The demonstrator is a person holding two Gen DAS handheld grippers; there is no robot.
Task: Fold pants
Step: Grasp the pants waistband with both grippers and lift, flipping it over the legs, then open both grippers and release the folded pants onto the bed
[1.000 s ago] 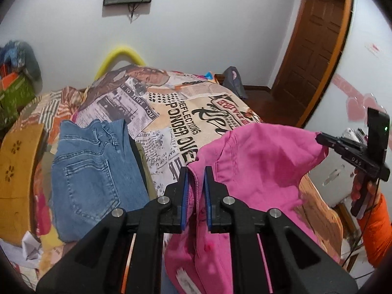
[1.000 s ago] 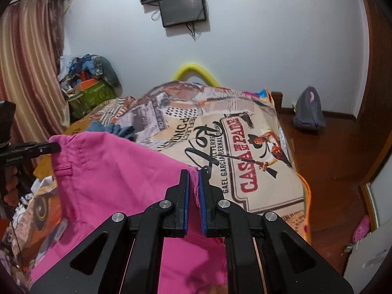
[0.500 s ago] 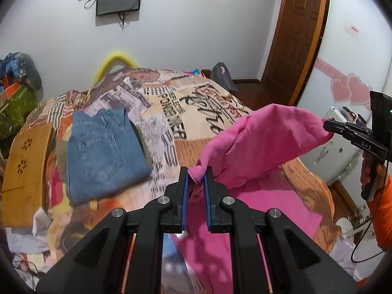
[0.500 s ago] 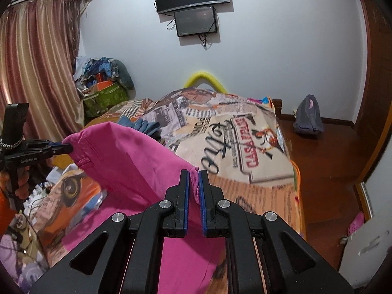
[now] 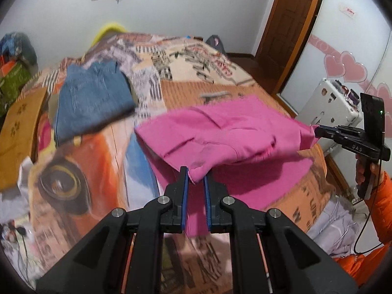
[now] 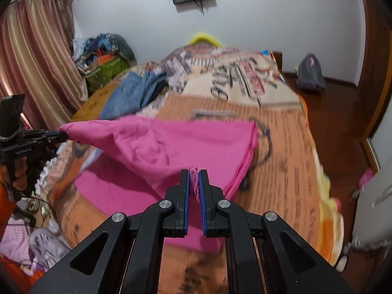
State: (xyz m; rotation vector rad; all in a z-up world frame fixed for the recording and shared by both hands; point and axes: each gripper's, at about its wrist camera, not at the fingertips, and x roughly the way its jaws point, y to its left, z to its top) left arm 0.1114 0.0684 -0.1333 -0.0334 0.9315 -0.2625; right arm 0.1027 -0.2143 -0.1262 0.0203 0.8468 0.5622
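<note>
Your pink pants (image 5: 227, 132) are doubled over on themselves, the upper layer lifted and stretched between your two claws while the lower layer lies flat on the printed bedspread (image 5: 80, 171) near the foot of the bed. Your left claw (image 5: 196, 178) is clamped on one corner of the lifted fabric and your right claw (image 6: 193, 178) is clamped on the other, a bunched edge showing between its blue pads (image 6: 187, 196). Folded blue jeans (image 5: 93, 98) lie on the bed beyond the pants, well apart from them.
</note>
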